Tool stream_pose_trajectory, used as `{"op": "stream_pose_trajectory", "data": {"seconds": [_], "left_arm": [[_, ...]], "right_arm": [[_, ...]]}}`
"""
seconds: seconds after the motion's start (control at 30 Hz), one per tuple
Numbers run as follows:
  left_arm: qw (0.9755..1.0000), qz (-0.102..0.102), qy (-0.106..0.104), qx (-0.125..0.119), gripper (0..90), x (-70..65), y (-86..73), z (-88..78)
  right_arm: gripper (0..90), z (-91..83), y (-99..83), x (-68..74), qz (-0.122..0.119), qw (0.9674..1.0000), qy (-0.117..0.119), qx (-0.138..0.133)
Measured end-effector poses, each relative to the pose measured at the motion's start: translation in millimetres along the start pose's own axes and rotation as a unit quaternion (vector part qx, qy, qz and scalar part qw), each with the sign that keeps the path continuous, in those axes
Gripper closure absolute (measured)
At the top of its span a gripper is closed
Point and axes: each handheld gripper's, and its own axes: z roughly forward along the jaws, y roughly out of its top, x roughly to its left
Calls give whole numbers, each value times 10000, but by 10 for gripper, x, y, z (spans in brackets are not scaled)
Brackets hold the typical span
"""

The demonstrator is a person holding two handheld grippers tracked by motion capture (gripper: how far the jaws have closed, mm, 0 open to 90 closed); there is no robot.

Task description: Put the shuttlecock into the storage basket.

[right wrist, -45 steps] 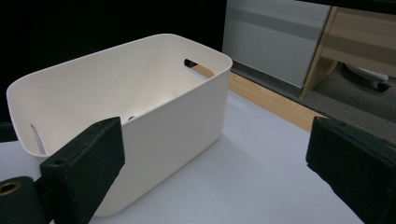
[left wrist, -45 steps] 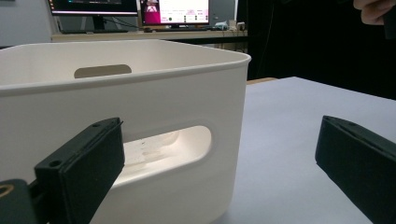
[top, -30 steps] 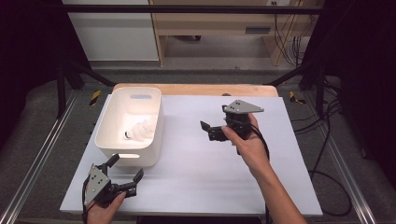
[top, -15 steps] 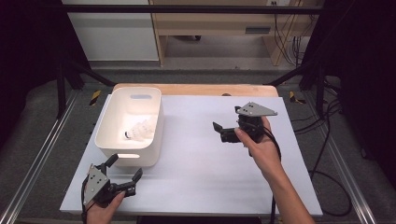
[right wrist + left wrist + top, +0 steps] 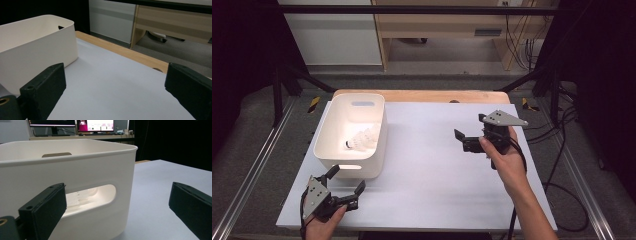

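Observation:
A white plastic bin point(image 5: 328, 137) with handle slots stands on the left of the table, and a white shuttlecock point(image 5: 361, 140) lies inside it. My left gripper point(image 5: 347, 178) rests low at the front left corner, just in front of the bin, open and holding nothing. The left gripper view looks straight at the bin's near wall point(image 5: 75, 172) and handle slot between the wide-apart fingers point(image 5: 45, 207). My right gripper point(image 5: 469, 127) is held above the right half of the table, open and empty, pointing left toward the bin point(image 5: 37, 42).
A white sheet point(image 5: 427, 165) covers the table, with a wooden strip point(image 5: 422, 96) along its far edge. Metal rails run down both sides. Black cables point(image 5: 562, 165) lie on the floor to the right. A desk and monitors point(image 5: 95, 126) stand beyond.
My right gripper has moved to the right, away from the bin, and stayed open. The left gripper and the bin have not moved.

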Motion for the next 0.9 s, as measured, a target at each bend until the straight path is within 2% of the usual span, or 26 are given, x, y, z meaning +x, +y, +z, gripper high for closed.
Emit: {"op": "stream_pose_trajectory", "data": {"seconds": [0.17, 0.27, 0.57, 0.9], "left_arm": [[10000, 1, 9, 4, 13, 6, -1, -4], [10000, 3, 14, 5, 13, 5, -1, -5], [10000, -10, 21, 2, 13, 6, -4, -2], [10000, 1, 32, -1, 13, 16, -1, -12]], "right_arm": [[40, -87, -65, -87, 44, 9997, -244, -50], [40, -128, -118, -142, 141, 9994, -312, -62], [40, -256, -265, -279, 256, 9987, -441, 16], [36, -368, -346, -332, 303, 9983, -496, -10]]}}
